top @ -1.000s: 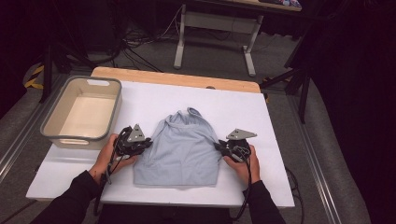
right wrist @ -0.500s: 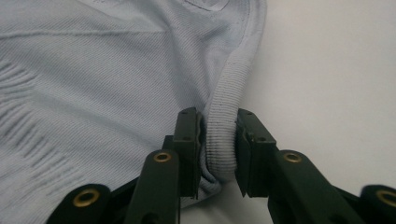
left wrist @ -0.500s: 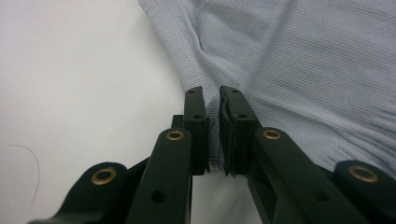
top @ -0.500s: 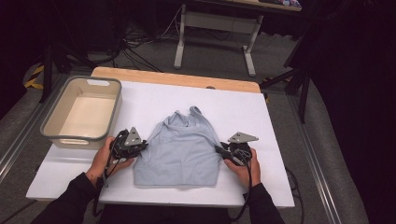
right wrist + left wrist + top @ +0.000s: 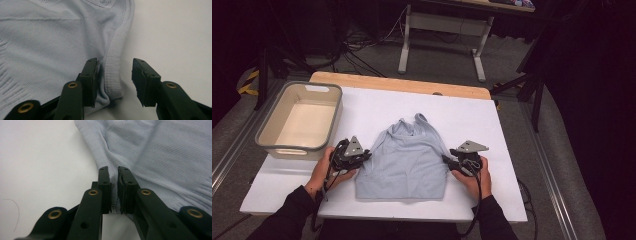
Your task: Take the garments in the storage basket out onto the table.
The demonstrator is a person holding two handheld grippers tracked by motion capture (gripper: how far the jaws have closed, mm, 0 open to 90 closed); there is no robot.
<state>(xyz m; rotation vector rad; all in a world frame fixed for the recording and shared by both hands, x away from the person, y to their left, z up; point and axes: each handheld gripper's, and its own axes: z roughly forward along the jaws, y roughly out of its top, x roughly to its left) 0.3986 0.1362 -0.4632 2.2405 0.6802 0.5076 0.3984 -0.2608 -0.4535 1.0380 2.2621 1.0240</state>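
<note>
Right now your left gripper (image 5: 113, 191) pinches the tank top (image 5: 404, 160) hem at its 9 o'clock, anchoring it mid-table; your right gripper (image 5: 113, 81), at 3 o'clock, has just been opening, hem loose between.

The top (image 5: 404, 160) is a pale blue-grey ribbed knit, soft and matt, with a thicker ribbed band along the edge (image 5: 113, 62). The gripper jaws look like matt black plastic with small brass-coloured rivets (image 5: 93, 192), pretty smooth all over. The table (image 5: 492, 125) has a flat white matt cover, almost paper-like, and a strip of bare light wood (image 5: 402, 84) at the far edge. The bin (image 5: 272, 145) looks like smooth beige plastic with a grey rim.
</note>
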